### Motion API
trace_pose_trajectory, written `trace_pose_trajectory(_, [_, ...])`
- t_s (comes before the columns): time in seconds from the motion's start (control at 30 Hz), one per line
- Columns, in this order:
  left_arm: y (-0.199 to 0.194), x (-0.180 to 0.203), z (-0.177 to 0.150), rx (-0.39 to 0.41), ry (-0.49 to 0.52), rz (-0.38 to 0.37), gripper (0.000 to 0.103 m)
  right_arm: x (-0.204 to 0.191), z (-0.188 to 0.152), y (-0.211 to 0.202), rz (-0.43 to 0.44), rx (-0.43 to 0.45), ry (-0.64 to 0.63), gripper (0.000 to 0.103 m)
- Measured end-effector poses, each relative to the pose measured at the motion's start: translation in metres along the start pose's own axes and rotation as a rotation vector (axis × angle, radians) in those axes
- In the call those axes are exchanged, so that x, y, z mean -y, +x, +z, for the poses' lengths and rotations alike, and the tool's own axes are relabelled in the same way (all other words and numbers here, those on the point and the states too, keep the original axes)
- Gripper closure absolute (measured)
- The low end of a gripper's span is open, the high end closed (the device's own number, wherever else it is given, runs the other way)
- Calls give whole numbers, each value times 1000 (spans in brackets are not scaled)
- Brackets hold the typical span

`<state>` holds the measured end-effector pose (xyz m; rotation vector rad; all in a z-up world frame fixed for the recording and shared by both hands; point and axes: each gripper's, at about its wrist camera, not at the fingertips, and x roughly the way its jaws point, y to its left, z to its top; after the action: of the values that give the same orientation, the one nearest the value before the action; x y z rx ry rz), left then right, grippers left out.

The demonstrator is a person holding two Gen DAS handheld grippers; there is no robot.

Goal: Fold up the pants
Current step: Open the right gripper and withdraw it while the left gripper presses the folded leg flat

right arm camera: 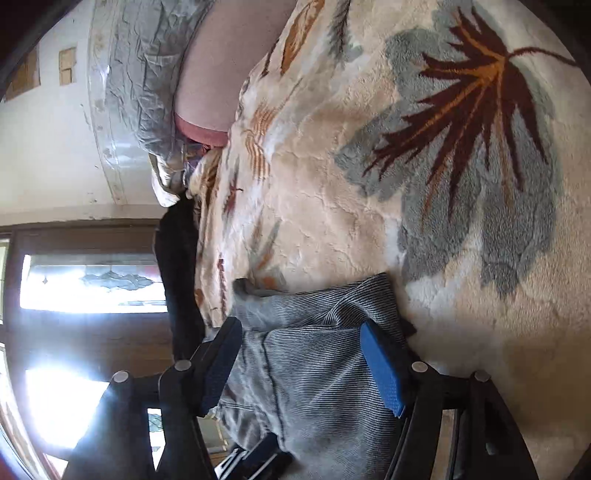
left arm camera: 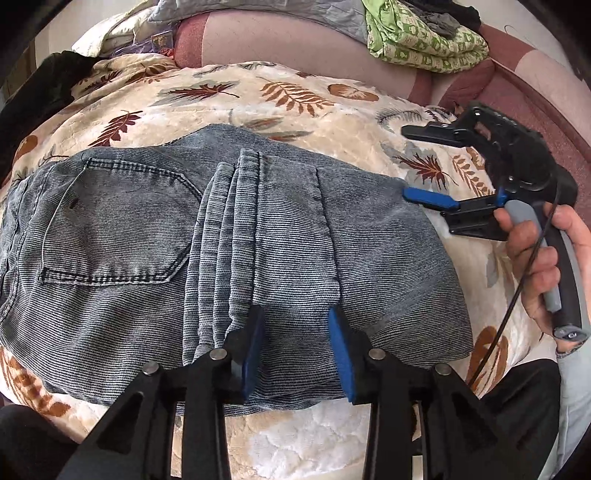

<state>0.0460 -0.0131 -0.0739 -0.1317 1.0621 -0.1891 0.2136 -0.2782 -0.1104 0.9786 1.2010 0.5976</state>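
Grey-blue striped denim pants (left arm camera: 229, 236) lie folded into a compact stack on a leaf-print blanket (left arm camera: 258, 99), back pocket at the left, leg hems across the middle. My left gripper (left arm camera: 295, 321) is open, its blue pads resting on the near edge of the stack with fabric between them. My right gripper (left arm camera: 424, 162) is at the stack's right edge, turned sideways and open. In the right wrist view its gripper (right arm camera: 301, 332) straddles the pants' edge (right arm camera: 314, 369) with a wide gap, not closed on it.
The blanket (right arm camera: 369, 184) covers a pink sofa (left arm camera: 277, 44). A green patterned cloth (left arm camera: 417, 40) and grey bedding (left arm camera: 258, 18) are piled at the back, a black garment (left arm camera: 44, 88) at the far left. A wall and window show in the right wrist view.
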Motion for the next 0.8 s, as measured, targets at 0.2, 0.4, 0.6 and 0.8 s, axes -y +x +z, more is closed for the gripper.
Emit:
trace_pose_trajectory(0.2, [0, -1, -1, 9, 0, -16, 65, -14, -76, -26, 30, -70, -62, 30])
trace_pose_trajectory(0.4, [-8, 4, 1, 0, 17, -6, 64, 2, -103, -20, 3, -73, -17, 28])
trace_pose_trajectory(0.6, [-17, -6, -7, 39, -28, 9, 43, 9, -128, -13, -34, -122, -40, 24])
trace_pose_trajectory(0.8, [-33, 10, -2, 89, 13, -14, 43, -17, -98, -48, -36, 1, -115, 28])
